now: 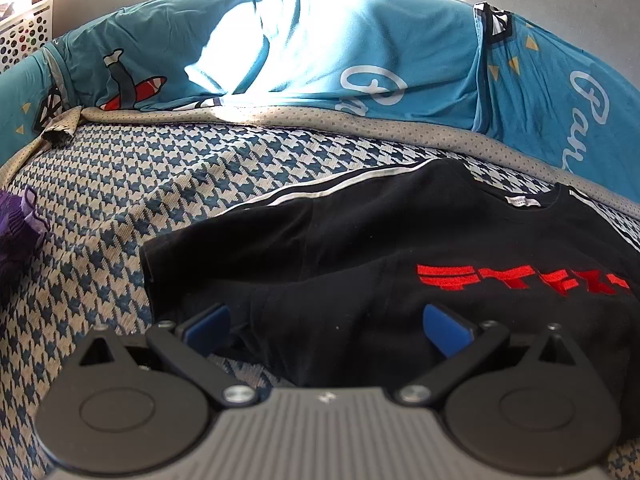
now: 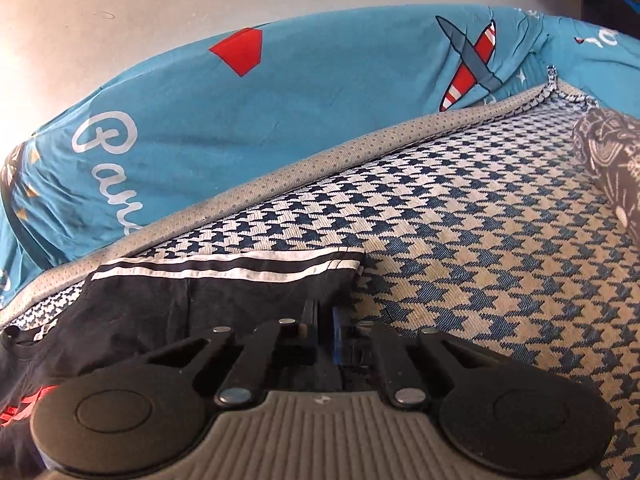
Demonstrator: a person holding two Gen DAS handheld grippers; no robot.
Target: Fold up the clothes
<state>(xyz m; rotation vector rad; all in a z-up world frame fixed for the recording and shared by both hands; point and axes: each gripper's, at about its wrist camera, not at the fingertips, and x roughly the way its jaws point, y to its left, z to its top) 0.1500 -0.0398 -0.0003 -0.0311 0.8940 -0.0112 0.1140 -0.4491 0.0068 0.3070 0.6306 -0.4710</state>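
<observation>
A black T-shirt [image 1: 360, 240] with red lettering [image 1: 520, 280] and white sleeve stripes lies flat on the houndstooth bed cover [image 1: 140, 184], neck label at the far right. My left gripper [image 1: 326, 326] is open, its blue pads [image 1: 210, 322] spread over the shirt's left side near the armpit, with nothing pinched between them. In the right wrist view the striped sleeve [image 2: 224, 280] of the T-shirt lies in front of my right gripper [image 2: 324, 320], whose fingers are shut on the sleeve's right edge.
Blue printed pillows [image 1: 320, 52] [image 2: 240, 112] line the far edge of the bed. A purple garment [image 1: 16, 224] lies at the left and a dark patterned garment [image 2: 612, 160] at the far right. A white perforated basket [image 1: 24, 32] stands at the back left.
</observation>
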